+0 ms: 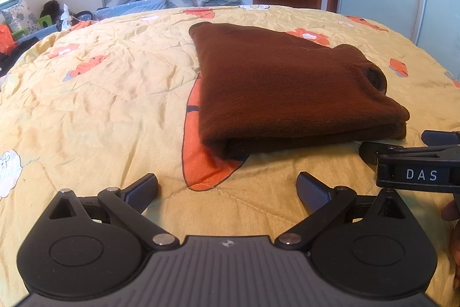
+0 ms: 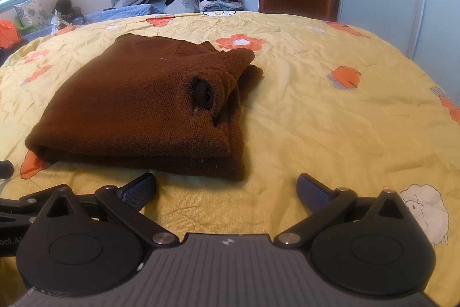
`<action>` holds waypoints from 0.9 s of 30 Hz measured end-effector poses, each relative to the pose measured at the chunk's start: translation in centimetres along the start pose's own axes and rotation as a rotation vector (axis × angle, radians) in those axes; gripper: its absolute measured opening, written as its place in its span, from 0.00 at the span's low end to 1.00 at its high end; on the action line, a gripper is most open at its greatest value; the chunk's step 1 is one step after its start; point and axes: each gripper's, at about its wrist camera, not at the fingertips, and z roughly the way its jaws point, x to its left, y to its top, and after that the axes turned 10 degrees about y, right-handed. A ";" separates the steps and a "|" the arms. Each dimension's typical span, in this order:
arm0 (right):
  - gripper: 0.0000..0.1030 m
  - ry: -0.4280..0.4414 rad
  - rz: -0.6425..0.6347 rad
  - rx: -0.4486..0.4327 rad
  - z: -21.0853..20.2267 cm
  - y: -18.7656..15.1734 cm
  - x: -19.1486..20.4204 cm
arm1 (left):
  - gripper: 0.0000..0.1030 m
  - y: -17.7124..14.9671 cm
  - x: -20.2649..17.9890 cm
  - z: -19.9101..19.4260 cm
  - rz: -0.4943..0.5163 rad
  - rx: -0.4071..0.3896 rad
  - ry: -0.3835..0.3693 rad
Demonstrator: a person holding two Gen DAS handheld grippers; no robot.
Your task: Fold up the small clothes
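Both hand-held grippers, left and right, gape wide, empty; the sweater (loose sleeve edge) may unfold if snagged.

**Brown knit garment lies folded on the bed**

A dark brown knitted garment lies folded into a flat, layered bundle on the yellow flowered quilt. In the left wrist view it sits toward 1 o'clock, its thick folded edge nearest the camera. In the right wrist view the garment lies toward 11 o'clock; a dark round opening shows on its right side, with lower layers sticking out beyond the top one there
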 end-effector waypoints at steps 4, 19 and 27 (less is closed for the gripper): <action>1.00 0.000 0.000 0.000 0.0 0.0 0.0 | 1.00 0.4 -0.2 0.0 -0.004 0.034 0.010; 1.00 -0.002 0.029 0.149 0.1 1.6 0.3 | 1.00 2.0 -0.5 0.7 -0.038 0.155 0.029; 1.00 -0.002 0.034 0.200 0.5 2.3 0.4 | 1.00 2.8 0.3 1.0 -0.086 0.205 -0.009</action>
